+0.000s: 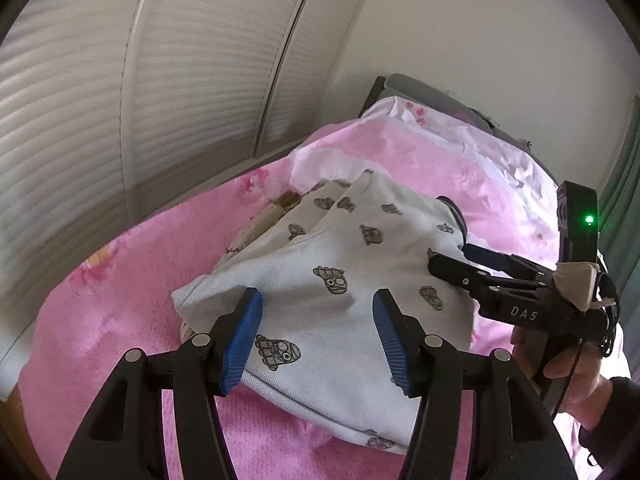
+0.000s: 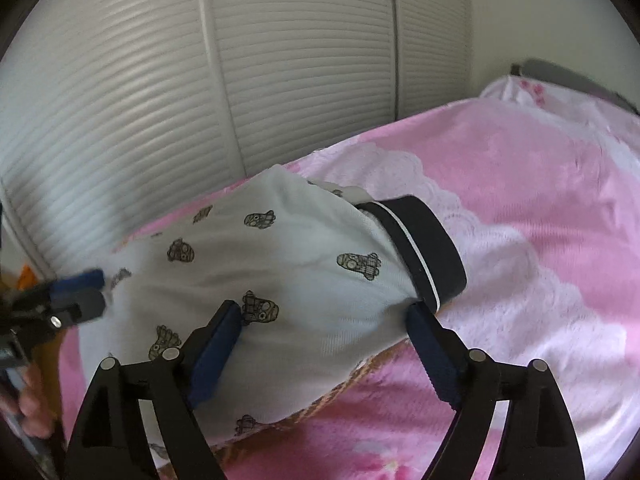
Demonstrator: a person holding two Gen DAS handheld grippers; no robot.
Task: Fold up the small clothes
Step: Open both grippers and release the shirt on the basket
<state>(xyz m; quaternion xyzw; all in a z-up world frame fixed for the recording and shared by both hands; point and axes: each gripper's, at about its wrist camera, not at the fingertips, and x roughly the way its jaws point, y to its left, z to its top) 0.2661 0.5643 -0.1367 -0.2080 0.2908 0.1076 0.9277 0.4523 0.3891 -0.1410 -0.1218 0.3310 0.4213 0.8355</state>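
A small white shirt (image 1: 344, 280) with a printed pattern of little grey-brown figures lies bunched on a bed covered by a pink blanket (image 1: 120, 320). The shirt's dark collar (image 2: 420, 248), edged with 1 thin white stripe, points toward the far end of the bed, where the pink cover gives way to a white lace-trimmed sheet (image 2: 500, 272).

In the left wrist view, the left gripper (image 1: 316, 340) is spread wide, its 2 blue-padded fingers (image 1: 242, 340) standing either side of a raised fold of the shirt; whether the pads touch the cloth I cannot tell. The right gripper (image 1: 460, 260) comes in from the right side, held by a hand (image 1: 560, 380), its tip at the shirt's right edge near the collar. From this angle its opening is hard to read.

In the right wrist view, the right gripper (image 2: 324, 344) is also wide apart, 1 finger resting against the middle of the shirt and the other just beside the collar. The left gripper (image 2: 76, 296) appears blurred at the left edge, against the shirt's near hem.

Behind the bed stand white slatted doors (image 2: 280, 80), and a grey headboard (image 1: 420, 88) shows at the far end.
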